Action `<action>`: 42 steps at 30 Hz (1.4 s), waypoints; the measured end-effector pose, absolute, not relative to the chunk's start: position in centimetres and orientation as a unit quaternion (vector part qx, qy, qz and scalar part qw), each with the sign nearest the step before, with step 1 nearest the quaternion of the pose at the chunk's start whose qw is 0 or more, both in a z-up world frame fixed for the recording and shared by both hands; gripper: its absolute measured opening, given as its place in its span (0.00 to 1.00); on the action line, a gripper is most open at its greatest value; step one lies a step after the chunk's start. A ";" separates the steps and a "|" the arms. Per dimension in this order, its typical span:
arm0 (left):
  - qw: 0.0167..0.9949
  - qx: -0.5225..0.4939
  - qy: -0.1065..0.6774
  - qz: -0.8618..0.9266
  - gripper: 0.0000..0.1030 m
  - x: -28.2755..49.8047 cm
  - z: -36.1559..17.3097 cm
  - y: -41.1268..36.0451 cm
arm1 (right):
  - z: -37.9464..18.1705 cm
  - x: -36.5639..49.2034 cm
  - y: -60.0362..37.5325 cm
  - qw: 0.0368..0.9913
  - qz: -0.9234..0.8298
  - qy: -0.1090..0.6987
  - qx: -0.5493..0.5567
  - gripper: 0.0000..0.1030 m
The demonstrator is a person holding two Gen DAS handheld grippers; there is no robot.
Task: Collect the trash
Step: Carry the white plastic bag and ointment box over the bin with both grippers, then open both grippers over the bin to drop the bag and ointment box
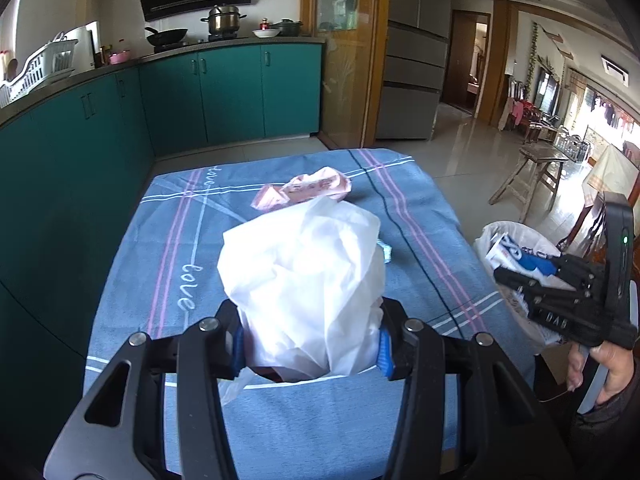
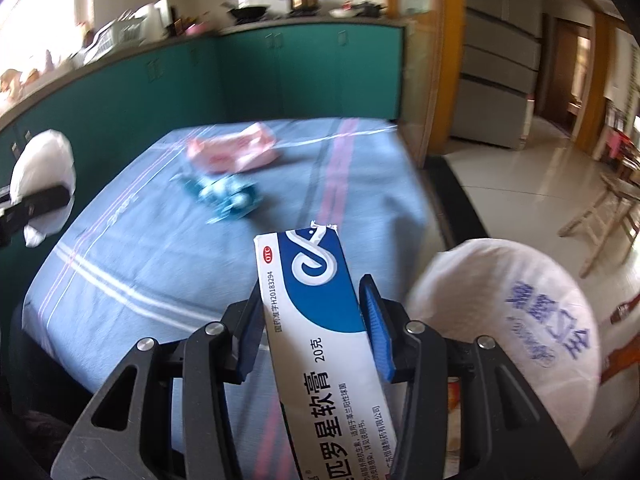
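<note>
Left gripper (image 1: 310, 344) is clamping a crumpled white plastic bag (image 1: 304, 280) above the blue cloth (image 1: 140, 288): light, soft, slippery. Right gripper (image 2: 316, 328) is pinching an ointment carton (image 2: 316, 312) sidewise beside the trash bag (image 2: 512, 312): light, crushable.

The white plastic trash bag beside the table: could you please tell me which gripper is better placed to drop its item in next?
Right, probably. The right gripper holds the blue-and-white cardboard ointment box right beside the white plastic trash bag, while the left gripper, holding crumpled white paper, is over the blue tablecloth.
</note>
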State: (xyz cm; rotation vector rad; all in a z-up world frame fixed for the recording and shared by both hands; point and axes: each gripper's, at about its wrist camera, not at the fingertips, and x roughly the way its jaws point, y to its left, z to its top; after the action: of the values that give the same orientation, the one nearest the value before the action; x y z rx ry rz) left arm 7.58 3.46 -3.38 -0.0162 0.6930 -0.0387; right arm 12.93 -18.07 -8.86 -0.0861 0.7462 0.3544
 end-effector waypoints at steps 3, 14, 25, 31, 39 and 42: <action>0.938 -0.009 0.345 -0.042 0.47 8.4 -3.5 2.0 | -7.9 12.7 -21.6 0.927 0.130 0.350 -0.029 0.45; 0.896 0.019 0.382 -0.226 0.47 14.9 -6.3 -12.2 | -7.8 9.3 -33.9 0.939 -0.010 0.344 0.025 0.45; 0.847 0.076 0.409 -0.331 0.81 17.3 -10.8 -23.6 | -9.5 8.0 -37.8 0.932 -0.054 0.357 0.045 0.45; 0.878 0.043 0.394 -0.268 0.86 19.3 -8.8 -17.8 | -10.2 9.8 -37.1 0.928 -0.051 0.367 0.045 0.45; 0.926 0.016 0.368 -0.084 0.97 23.8 -6.3 -5.6 | -11.3 12.4 -34.3 0.916 -0.049 0.398 0.010 0.90; 0.924 0.017 0.380 -0.020 0.97 27.9 -6.6 -1.3 | -11.0 12.9 -32.8 0.917 -0.034 0.398 -0.002 0.90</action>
State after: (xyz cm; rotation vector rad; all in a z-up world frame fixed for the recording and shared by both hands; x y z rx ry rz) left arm 27.89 -1.33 -6.62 0.0359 0.7805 -0.0411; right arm 12.90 -32.80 -10.99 -0.0048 0.8183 -0.0706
